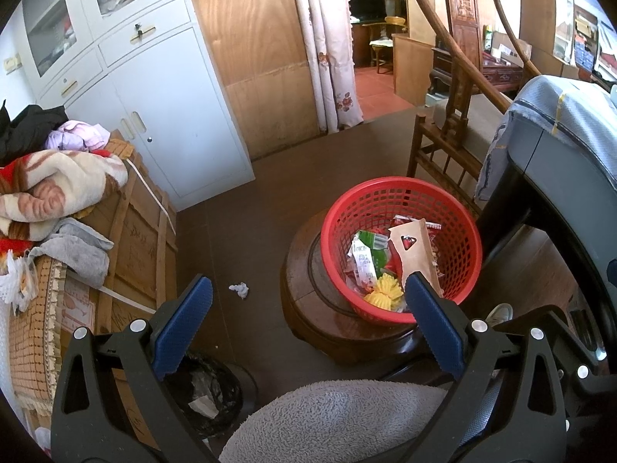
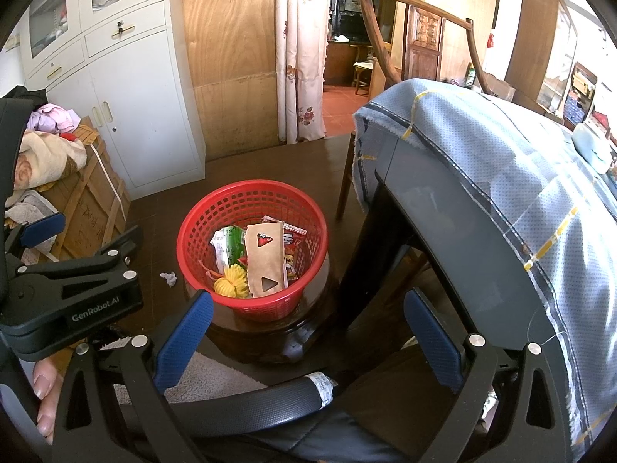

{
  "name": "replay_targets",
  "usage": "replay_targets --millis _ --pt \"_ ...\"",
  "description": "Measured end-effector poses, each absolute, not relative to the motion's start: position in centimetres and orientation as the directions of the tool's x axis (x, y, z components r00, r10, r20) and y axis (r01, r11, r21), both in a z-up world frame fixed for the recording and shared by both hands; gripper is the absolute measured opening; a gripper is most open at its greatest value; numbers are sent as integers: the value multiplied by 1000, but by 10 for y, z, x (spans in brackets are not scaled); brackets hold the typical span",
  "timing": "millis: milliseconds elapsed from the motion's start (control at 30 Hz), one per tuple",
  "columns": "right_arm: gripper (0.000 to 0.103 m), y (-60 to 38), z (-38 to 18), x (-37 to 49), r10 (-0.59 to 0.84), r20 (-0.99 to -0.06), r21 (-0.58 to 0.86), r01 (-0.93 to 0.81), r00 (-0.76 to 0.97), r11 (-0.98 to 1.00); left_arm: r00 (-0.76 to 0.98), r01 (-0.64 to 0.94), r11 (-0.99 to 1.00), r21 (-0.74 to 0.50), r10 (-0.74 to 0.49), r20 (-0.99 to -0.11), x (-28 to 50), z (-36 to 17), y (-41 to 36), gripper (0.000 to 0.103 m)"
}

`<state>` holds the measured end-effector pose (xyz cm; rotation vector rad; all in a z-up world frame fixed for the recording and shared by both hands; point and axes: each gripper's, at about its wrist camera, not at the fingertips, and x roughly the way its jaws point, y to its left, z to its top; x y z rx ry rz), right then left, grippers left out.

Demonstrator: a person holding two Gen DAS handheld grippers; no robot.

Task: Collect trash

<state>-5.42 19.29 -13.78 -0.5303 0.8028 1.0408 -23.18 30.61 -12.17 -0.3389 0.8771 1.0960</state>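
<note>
Red plastic mesh basket (image 2: 252, 249) of wrappers, on round dark wooden stool (image 2: 308, 328).
Crumpled white tissue (image 2: 169, 278) on floor left of basket; grey cloth-draped surface (image 2: 482, 208) right; both grippers' fingers wide, empty.

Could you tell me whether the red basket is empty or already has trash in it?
Partly full. The red basket stands upright on a round wooden stool, holding a brown paper bag, wrappers and something yellow.
</note>
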Motion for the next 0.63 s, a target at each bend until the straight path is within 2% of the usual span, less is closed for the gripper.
replay_targets --millis 633 --pt "97 193 -137 -53 547 -791 -18 -904 274 427 177 -874 454 175 632 -755 -228 -117 307 96"
